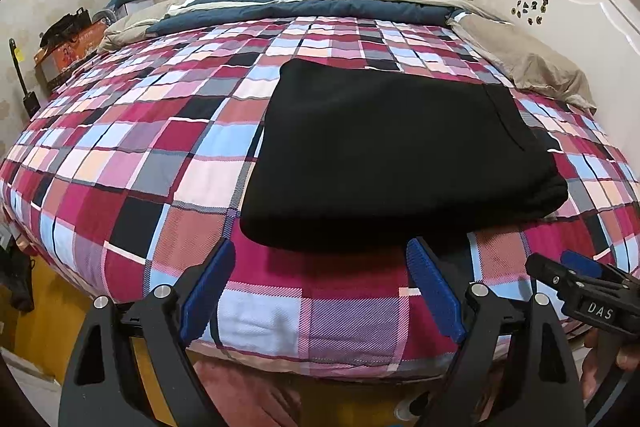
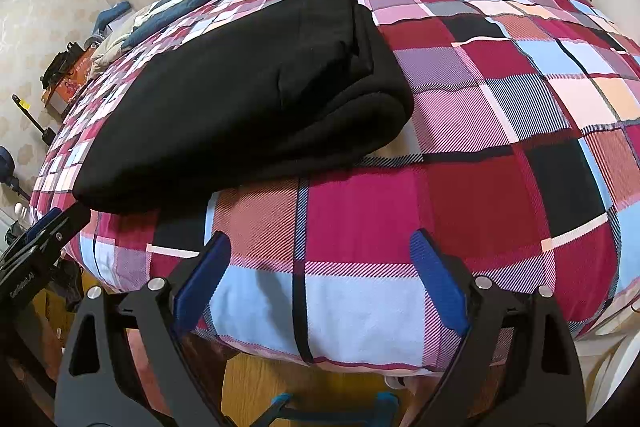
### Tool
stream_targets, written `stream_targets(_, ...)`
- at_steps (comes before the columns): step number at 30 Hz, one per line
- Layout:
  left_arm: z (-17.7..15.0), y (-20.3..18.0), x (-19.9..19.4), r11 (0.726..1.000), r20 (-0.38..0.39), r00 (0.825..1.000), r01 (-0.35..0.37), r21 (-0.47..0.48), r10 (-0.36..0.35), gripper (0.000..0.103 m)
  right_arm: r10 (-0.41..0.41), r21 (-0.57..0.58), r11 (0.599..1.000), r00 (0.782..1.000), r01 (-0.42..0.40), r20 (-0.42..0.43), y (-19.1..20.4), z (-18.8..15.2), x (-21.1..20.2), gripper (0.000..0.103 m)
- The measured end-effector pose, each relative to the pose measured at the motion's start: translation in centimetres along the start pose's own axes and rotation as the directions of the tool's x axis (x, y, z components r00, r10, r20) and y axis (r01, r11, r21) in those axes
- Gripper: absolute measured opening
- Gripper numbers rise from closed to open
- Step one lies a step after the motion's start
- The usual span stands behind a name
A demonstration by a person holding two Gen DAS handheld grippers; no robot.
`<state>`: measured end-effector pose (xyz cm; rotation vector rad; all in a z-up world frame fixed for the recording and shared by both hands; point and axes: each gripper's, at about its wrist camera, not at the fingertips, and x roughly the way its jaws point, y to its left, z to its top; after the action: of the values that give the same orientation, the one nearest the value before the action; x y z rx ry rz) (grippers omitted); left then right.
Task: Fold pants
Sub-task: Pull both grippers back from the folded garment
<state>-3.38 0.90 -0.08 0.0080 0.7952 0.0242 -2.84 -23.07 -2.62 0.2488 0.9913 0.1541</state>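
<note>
— How do the soft black fleece pants (image 1: 400,155) look?
— Folded into a thick, flat rectangle on the checked red, pink and blue bedspread (image 1: 160,155), near its front edge.
— Which way do they run?
— Long side toward the beige pillow (image 1: 528,67), rounded fold facing it.
— The tools?
— Left gripper (image 1: 320,279) and right gripper (image 2: 320,267) both gape wide, empty, just short of the pants.

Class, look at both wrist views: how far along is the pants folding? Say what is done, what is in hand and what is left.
Done: the black pants lie as a compact, layered bundle on the plaid bedspread, stacked edges visible in the right wrist view. In hand: nothing; the left gripper and right gripper are both open over bare bedspread. Left: seemingly nothing, at most a tidy.
</note>
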Motion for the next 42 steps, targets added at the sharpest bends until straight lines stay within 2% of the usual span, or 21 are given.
stream_targets(21, 0.6, -0.2, -0.5, 1.000, 0.026, 0.999, 0.021, -0.009, -0.020, 0.086, -0.002, 0.008, 1.000, 1.000, 0.002, 0.012, 0.0, 0.2, -0.5, 0.091)
stream_targets(37, 0.5, -0.2, -1.3, 1.000, 0.052, 0.999, -0.002, -0.009, 0.003, 0.086, -0.002, 0.011, 1.000, 1.000, 0.001, 0.011, -0.2, 0.3, -0.7, 0.091)
stream_targets(42, 0.5, -0.2, -1.3, 1.000, 0.052, 0.999, -0.009, -0.025, 0.010, 0.090, 0.000, 0.013, 1.000, 1.000, 0.000, 0.010, -0.2, 0.2, -0.7, 0.091)
